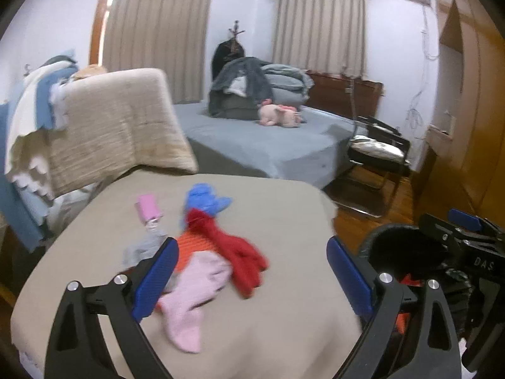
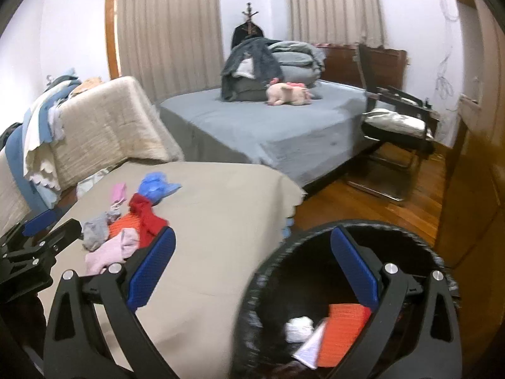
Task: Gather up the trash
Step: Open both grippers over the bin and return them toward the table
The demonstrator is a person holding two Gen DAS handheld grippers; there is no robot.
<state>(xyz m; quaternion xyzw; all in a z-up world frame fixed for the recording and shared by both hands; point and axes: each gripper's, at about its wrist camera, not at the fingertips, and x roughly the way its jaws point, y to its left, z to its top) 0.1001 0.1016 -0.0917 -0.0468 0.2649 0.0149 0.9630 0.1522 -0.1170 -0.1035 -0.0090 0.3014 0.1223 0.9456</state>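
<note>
Through my left camera, my left gripper (image 1: 251, 271) stands spread wide with nothing between its blue pads, hanging over a table covered in a beige cloth (image 1: 284, 208). On the cloth lies a heap of scraps: a red piece (image 1: 240, 252), a pink piece (image 1: 195, 287), a blue piece (image 1: 205, 199), an orange piece (image 1: 192, 246) and a small pink packet (image 1: 147, 210). The black bin (image 1: 407, 252) sits just off the table's right edge. Through my right camera, my right gripper (image 2: 252, 271) is also wide open and empty, straddling the table edge and the bin (image 2: 252, 284); inside the bin lie an orange piece (image 2: 344, 331) and a white wad (image 2: 298, 328).
</note>
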